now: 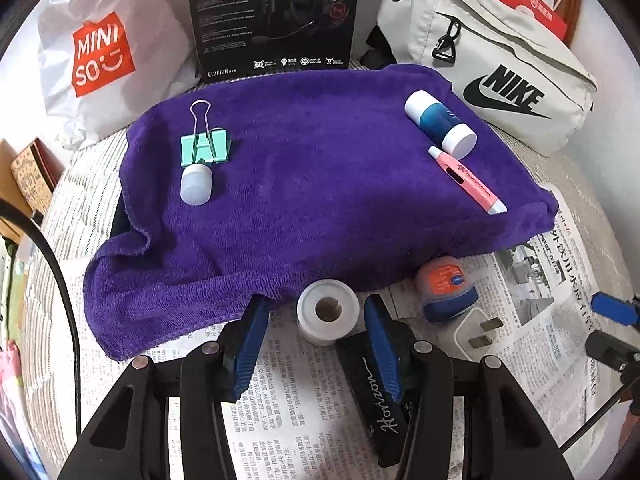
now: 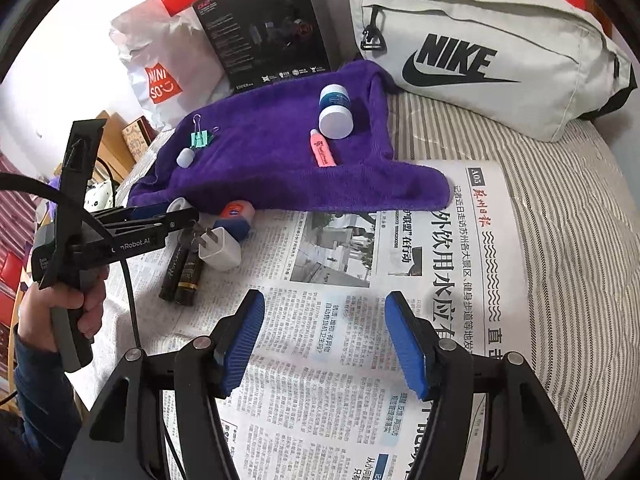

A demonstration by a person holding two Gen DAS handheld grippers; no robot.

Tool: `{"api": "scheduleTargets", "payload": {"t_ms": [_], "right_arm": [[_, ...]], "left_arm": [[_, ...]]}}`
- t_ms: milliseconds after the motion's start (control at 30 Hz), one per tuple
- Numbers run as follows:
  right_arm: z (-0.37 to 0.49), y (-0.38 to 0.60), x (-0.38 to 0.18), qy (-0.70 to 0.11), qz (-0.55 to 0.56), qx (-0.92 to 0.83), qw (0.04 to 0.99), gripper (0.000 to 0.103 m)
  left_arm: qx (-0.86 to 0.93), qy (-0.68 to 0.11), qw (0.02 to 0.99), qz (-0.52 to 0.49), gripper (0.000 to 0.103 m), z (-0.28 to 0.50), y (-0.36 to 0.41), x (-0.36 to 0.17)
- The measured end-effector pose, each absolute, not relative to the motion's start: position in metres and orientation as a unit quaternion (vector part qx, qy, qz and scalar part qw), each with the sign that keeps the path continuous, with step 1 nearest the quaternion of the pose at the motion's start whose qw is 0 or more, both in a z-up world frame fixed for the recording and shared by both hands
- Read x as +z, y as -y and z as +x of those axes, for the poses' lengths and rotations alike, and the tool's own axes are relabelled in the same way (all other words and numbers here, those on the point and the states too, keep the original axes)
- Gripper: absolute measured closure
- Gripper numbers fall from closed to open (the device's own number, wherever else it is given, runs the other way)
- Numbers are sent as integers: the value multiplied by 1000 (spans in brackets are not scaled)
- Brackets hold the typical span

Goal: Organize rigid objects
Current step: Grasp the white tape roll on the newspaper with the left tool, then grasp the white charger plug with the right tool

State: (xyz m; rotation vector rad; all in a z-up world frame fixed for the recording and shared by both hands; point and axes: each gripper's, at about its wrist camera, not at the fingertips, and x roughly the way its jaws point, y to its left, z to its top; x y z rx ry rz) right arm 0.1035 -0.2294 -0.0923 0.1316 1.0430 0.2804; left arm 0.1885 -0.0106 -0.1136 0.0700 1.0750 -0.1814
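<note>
White roll: we see a white roll standing on end on the newspaper, right at the purple towel's front edge, hole up.
Left gripper: our left gripper sits with its blue pads either side of the roll, gaps showing on both sides, so jaws apart and not pinching it.
Right gripper: our right gripper hovers over bare newspaper, jaws wide apart, nothing between them.
Near the roll: orange-and-blue tin just to its right, white plug adapter beside that, black "Horizon" box under the left gripper's right finger.
Purple towel: the purple towel carries a green binder clip, pale cap, blue-and-white bottle and pink pen.
Backdrop: Miniso bag, black headset box, grey Nike pouch.
Hand: a hand grips the left gripper's handle.
</note>
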Motion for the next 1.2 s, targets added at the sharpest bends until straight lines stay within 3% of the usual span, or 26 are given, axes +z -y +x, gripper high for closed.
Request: {"api": "scheduleTargets", "payload": {"t_ms": [100,167,1200], "right_arm": [[104,228,-95,-499,64,134,854,41],[104,228,-96,-501,62,135,853,41],[118,169,-101,-499,42,178,847,41]], "left_arm": [[-89,-515,852,27,72,189,7,-115],[-93,-517,851,21,75,187,2,-117],[-57,-497,865,36,75,163,-44,-119]]}}
